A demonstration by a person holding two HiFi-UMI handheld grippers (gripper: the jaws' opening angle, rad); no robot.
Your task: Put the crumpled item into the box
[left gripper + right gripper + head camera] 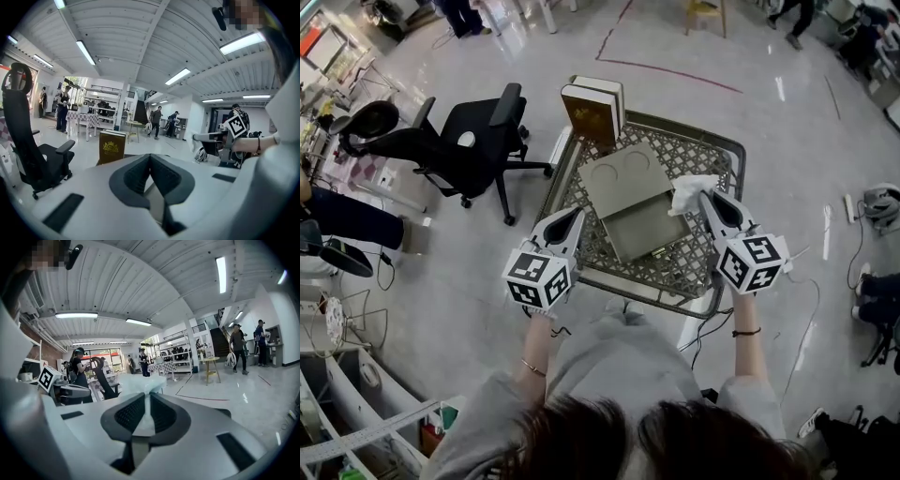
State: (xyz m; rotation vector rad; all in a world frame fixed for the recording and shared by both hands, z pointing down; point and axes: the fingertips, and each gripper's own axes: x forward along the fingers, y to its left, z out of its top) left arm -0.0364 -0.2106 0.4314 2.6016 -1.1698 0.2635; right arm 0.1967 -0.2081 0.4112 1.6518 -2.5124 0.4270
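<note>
A white crumpled item (690, 192) hangs over the right side of a metal lattice table (727, 150), pinched in my right gripper (705, 199). In the right gripper view the crumpled item (139, 382) sticks out past the jaws, which press on it. A grey box (649, 228) lies open in the middle of the table, its lid (618, 174) folded back toward the far side. My left gripper (577, 216) hovers at the table's left front, shut with nothing in it; the left gripper view shows its jaws (150, 158) meeting at the tip.
A brown and gold book (592, 109) stands upright at the table's far edge, also seen as the book (111, 147). A black office chair (473, 141) stands to the left of the table. Cables and a power strip (849, 208) lie on the floor at right. People stand far off.
</note>
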